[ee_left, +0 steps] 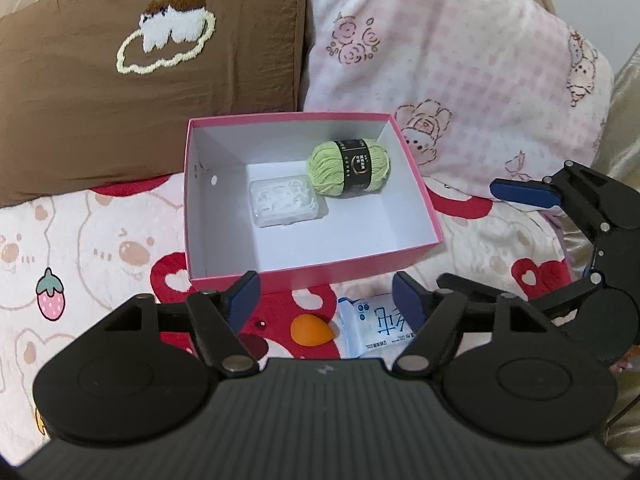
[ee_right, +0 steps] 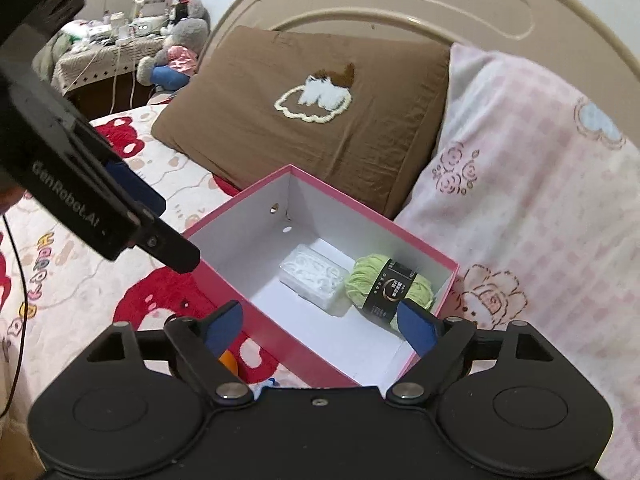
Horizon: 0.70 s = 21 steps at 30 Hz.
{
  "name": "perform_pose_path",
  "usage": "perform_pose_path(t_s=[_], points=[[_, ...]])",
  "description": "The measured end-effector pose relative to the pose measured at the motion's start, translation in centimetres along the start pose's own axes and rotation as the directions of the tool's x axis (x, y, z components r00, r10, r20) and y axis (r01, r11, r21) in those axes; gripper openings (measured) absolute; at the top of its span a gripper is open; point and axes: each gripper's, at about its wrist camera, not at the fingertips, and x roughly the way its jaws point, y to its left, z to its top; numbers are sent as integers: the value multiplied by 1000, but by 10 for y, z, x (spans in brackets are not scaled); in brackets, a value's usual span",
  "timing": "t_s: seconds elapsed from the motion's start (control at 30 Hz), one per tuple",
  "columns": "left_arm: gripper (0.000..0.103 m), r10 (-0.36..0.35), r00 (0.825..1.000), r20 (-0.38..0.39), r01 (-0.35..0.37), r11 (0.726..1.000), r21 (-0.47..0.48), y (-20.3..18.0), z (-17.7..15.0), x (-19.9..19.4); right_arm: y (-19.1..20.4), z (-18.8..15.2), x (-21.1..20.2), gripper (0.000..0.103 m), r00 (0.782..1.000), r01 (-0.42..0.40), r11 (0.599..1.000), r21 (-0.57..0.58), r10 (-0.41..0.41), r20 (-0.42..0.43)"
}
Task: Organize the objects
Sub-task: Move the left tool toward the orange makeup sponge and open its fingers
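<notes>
Both my grippers, left [ee_left: 325,300] and right [ee_right: 320,326], hang with fingers apart, empty. Yarn [ee_left: 349,168] sits boxed [ee_left: 304,282]; next I'd reach lower-centre for the orange egg [ee_left: 311,330].

Even indoor light, sharp centre, fisheye-bent edges.

1. left wrist view looks steeply down, close over the pink box [ee_left: 312,276] front, facing the pillows.
2. right wrist view looks down across the box's near corner, toward the headboard [ee_right: 400,4].
3. both share the box.
</notes>
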Motion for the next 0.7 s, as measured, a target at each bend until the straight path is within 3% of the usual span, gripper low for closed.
perform_pose_path(t_s=[0.17, 0.33, 0.53, 0.7], points=[[87, -4, 1000, 0, 4, 1000, 16, -3, -8, -11, 8, -3, -17, 90, 1000, 4, 999, -41, -4, -1], [91, -28, 999, -19, 28, 999, -17, 0, -17, -16, 14, -8, -27, 91, 1000, 6, 998, -55, -8, -29], [96, 30, 999, -31, -29, 1000, 9, -3, -29, -18, 16, -16, -35, 91, 993, -63, 998, 2, 63, -98], [97, -21, 998, -62, 21, 1000, -12, 2, -41, -13, 31, -22, -45, 91, 990, -104, 995, -11, 102, -98]])
